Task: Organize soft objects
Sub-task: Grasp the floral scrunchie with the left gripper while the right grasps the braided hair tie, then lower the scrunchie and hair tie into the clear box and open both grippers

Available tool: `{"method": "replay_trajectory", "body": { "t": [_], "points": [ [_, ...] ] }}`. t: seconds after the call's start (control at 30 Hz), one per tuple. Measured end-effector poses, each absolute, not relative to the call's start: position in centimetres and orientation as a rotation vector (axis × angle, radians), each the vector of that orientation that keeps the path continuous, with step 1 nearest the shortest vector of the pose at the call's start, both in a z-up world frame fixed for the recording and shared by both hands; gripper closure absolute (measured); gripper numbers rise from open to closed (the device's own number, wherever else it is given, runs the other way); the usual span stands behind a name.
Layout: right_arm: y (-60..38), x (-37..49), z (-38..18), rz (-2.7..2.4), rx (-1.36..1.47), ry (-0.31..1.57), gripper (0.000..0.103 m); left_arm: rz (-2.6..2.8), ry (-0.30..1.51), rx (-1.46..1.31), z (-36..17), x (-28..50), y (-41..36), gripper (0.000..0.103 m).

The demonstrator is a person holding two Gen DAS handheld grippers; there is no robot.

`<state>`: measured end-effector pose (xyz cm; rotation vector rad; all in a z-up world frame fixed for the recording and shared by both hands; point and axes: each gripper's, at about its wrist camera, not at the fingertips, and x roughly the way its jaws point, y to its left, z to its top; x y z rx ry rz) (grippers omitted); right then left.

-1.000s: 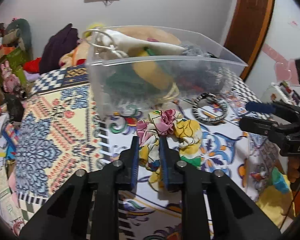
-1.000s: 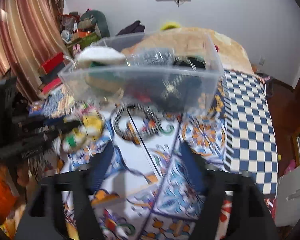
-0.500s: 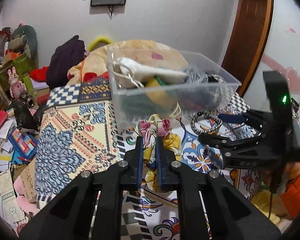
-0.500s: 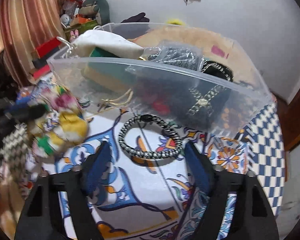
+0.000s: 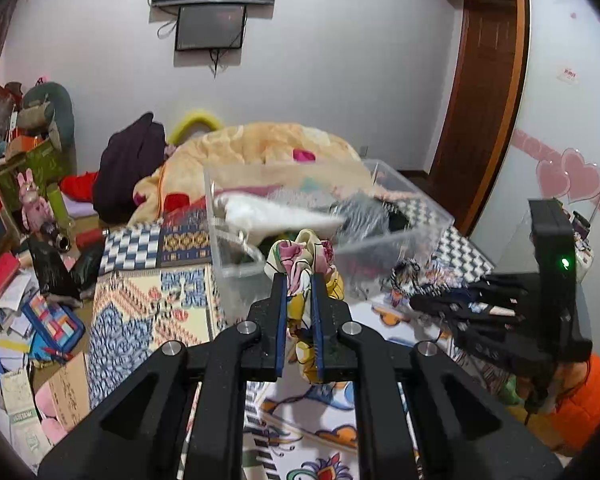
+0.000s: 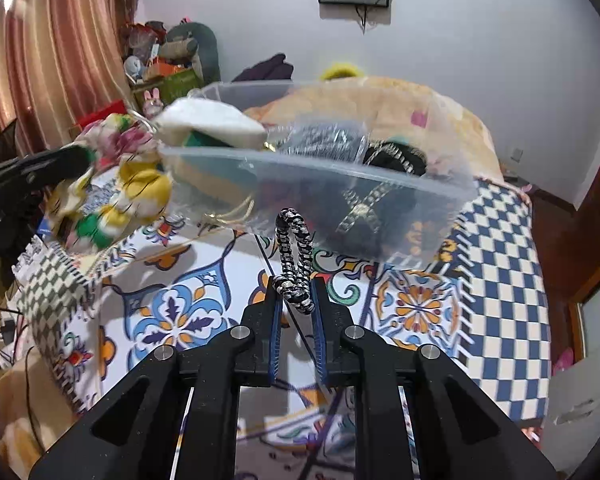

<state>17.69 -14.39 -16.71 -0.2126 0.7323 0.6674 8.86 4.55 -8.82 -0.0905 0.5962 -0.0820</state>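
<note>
My left gripper is shut on a floral scrunchie, yellow, pink and green, held up in the air in front of the clear plastic bin. The scrunchie also shows at the left of the right wrist view, with the left gripper blurred. My right gripper is shut on a black-and-white braided band, lifted just before the bin's near wall. The bin holds a white pouch, a grey mesh bag and dark items. The right gripper shows at the right of the left wrist view.
The bin stands on a patterned tile-print cloth with a blue checked border. A peach blanket lies behind. Clutter of boxes, books and toys fills the left floor. A wooden door is at the right.
My left gripper has lifted the scrunchie off the cloth. My right gripper has closed on the braided band and raised it toward the bin.
</note>
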Motion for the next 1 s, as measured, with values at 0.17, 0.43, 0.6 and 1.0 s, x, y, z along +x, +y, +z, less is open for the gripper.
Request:
{"method": "replay_trajectory", "body": {
  "t": [0.17, 0.43, 0.6, 1.0],
  "points": [
    [-15.7, 16.7, -14.2, 0.68, -0.178, 0.665, 0.09, -0.086, 0.54, -0.099, -6.6, 9.8, 4.6, 0.093],
    [-15.0, 17.4, -9.9, 0.666, -0.14, 0.547, 0.09, -0.084, 0.461, -0.121, -3.6, 11.9, 4.7, 0.093],
    [-14.8, 18.6, -9.2, 0.635, -0.124, 0.524, 0.09, -0.086, 0.447, -0.118, -3.2, 13.7, 4.0, 0.093],
    [-13.2, 22.7, -11.1, 0.588, -0.132, 0.579, 0.089, -0.127, 0.575, -0.185, -7.3, 18.5, 2.9, 0.093]
  ]
}}
